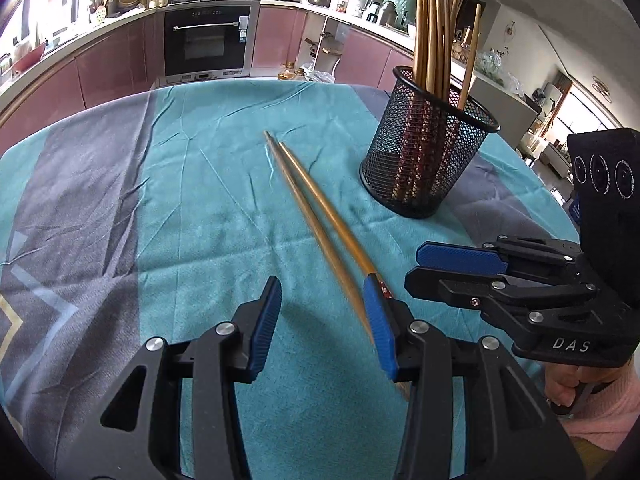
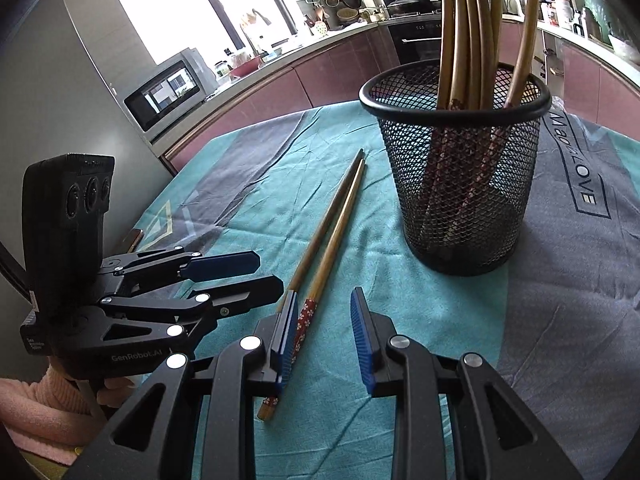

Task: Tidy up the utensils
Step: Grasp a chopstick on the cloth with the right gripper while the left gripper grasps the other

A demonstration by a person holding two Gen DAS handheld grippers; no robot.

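Two wooden chopsticks (image 1: 312,222) (image 2: 336,240) lie side by side on the teal tablecloth, one with a red flowered end. A black mesh cup (image 1: 424,160) (image 2: 456,200) stands upright beyond them and holds several more chopsticks. My left gripper (image 1: 322,320) is open just above the cloth, and the pair's near ends run along its right finger (image 1: 378,320). My right gripper (image 2: 324,320) is open too. The flowered end lies between its pads, close to the left pad (image 2: 286,332), which does not press on it. Each gripper shows in the other's view (image 1: 414,268) (image 2: 270,274).
The table's cloth (image 1: 200,200) has grey bands at both sides, and its far edge curves toward pink kitchen cabinets and an oven (image 1: 206,44). A steel fridge with a small screen (image 2: 164,92) stands at the left. Hands in pink sleeves (image 1: 600,392) (image 2: 36,404) hold the grippers.
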